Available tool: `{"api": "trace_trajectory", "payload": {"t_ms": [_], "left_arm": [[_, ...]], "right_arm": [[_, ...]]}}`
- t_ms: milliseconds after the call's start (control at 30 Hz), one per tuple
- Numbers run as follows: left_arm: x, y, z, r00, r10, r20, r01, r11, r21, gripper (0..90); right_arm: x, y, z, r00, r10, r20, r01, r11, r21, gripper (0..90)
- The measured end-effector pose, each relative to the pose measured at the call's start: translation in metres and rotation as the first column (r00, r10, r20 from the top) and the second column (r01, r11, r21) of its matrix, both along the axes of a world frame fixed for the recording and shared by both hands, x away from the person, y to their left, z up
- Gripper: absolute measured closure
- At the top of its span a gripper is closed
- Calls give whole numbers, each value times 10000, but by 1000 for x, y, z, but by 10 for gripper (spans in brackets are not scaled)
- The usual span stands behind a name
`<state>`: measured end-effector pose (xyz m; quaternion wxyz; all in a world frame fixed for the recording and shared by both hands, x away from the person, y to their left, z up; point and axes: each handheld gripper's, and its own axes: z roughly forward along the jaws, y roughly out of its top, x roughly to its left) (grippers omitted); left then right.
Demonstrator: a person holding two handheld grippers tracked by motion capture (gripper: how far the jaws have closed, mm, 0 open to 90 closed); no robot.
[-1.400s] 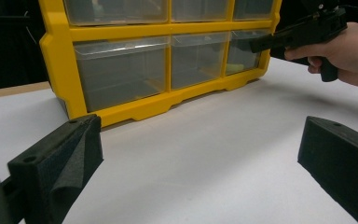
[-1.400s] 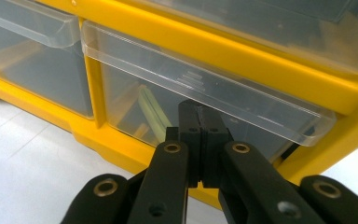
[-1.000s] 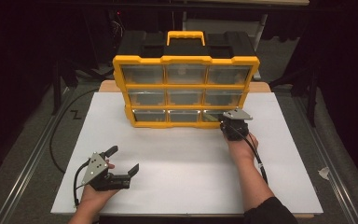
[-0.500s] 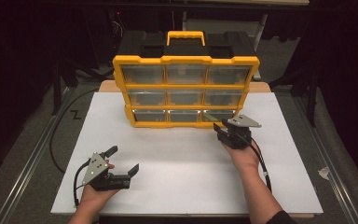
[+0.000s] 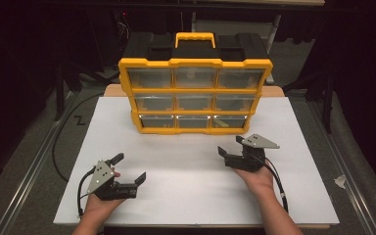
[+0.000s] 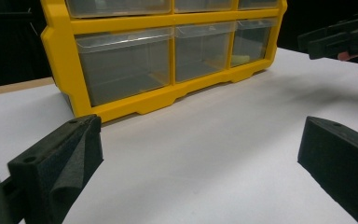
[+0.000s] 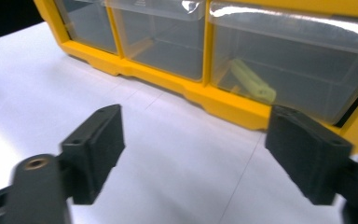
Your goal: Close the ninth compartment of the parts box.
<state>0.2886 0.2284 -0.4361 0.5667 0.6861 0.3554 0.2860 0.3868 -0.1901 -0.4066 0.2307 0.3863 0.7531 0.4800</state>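
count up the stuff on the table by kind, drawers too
yellow organizer box: 1
clear drawers in it: 9
yellow stick in a bottom drawer: 1
tongs, left and right: 2
white sheet: 1
total: 14

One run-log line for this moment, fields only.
left tool: open, idle above mat | right tool: open, empty, facing organizer bottom-right drawer | drawer: shut, pale yellow piece inside
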Motion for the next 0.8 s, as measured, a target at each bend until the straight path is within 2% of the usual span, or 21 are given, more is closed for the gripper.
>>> {"api": "trace_trajectory", "payload": {"t_ms": [100,200,300,367,500,700,800], "left_arm": [[0,0,0,10000,7,-4,-7,10000,29,4],[0,0,0,10000,9,-9,-9,10000,46,4],[0,0,0,10000,18,-10,-18,10000,55,4],[0,0,0,10000,23,-21,-23,10000,43,4],[0,0,0,10000,50,-26,-50,10000,54,4],[-1,1,0,9999,133,-11,-133,9999,44,4],[-1,1,0,9999,141,-18,-141,9999,41,4]], "right_arm": [[-8,-3,-4,9999,72,109,-72,10000,-16,132],[-14,-5,-6,9995,-183,264,187,9997,-145,10],[-20,-10,-5,9985,-225,490,232,9996,-145,10],[-24,-12,-4,9985,-66,548,71,9999,-97,10],[-34,-17,-4,9976,-6,694,30,9994,-338,10],[-46,-25,-6,9973,11,730,30,9984,-566,10],[-52,-32,-8,9977,-51,678,86,9987,-507,10]]}}
